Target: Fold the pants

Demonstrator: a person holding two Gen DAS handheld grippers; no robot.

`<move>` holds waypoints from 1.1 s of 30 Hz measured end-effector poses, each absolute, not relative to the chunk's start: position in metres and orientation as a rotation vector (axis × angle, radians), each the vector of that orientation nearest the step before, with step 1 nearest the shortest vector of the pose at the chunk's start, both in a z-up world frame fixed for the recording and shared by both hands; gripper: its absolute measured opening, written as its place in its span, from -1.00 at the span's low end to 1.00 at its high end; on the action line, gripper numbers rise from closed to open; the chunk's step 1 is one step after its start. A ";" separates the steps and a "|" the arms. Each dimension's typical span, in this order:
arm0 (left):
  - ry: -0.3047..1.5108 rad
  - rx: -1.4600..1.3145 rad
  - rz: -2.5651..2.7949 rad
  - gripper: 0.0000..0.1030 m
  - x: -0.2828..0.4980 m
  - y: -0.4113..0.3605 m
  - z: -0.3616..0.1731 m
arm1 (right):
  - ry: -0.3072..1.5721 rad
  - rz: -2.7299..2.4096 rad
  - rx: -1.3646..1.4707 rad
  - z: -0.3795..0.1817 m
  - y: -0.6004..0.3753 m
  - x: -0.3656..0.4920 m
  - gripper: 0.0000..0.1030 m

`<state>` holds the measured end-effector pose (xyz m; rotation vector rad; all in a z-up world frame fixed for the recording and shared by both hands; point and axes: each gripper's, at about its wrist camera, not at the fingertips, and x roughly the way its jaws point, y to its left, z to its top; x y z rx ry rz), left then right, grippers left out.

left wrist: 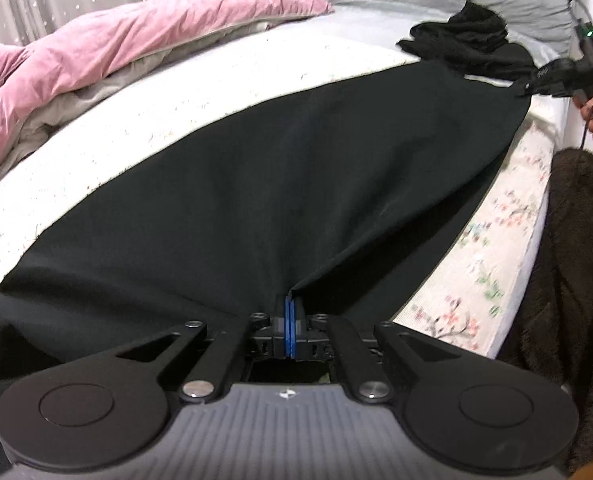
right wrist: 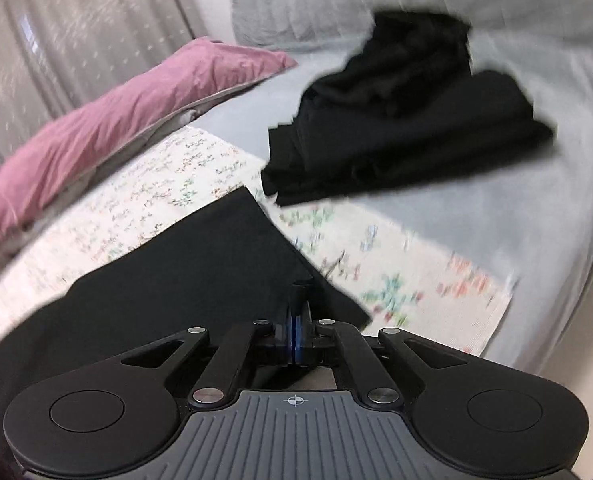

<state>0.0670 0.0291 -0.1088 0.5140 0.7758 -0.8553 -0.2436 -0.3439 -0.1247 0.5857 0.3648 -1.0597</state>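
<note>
Black pants (left wrist: 296,160) lie stretched lengthwise over the floral bed sheet (left wrist: 476,272). My left gripper (left wrist: 289,304) is shut on the near end of the cloth, which puckers into its blue pads. At the far right, a person's hand holds my right gripper (left wrist: 536,80), which pinches the other end of the pants at the bed's edge. In the right wrist view the pants (right wrist: 200,272) run off to the left, and the right gripper (right wrist: 296,300) is shut on their edge, its tips partly covered by fabric. That view is blurred.
A pile of black clothes (left wrist: 468,32) (right wrist: 396,120) sits on the grey sheet beyond the pants. A pink duvet (left wrist: 116,48) (right wrist: 136,104) is bunched along the left side. A brown fuzzy garment (left wrist: 576,260) hangs by the bed's right edge.
</note>
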 end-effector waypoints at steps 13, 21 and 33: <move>0.839 0.543 -0.918 -0.38 0.059 0.011 -0.128 | 0.570 -1.123 0.363 -0.129 -0.371 -0.217 -1.00; 0.797 0.485 -0.816 0.49 0.057 0.026 -0.115 | 0.607 -1.128 0.338 -0.126 -0.369 -0.215 -0.73; 0.763 0.168 -0.334 1.00 0.074 0.153 -0.090 | 0.609 -0.828 0.140 -0.094 -0.273 -0.137 0.02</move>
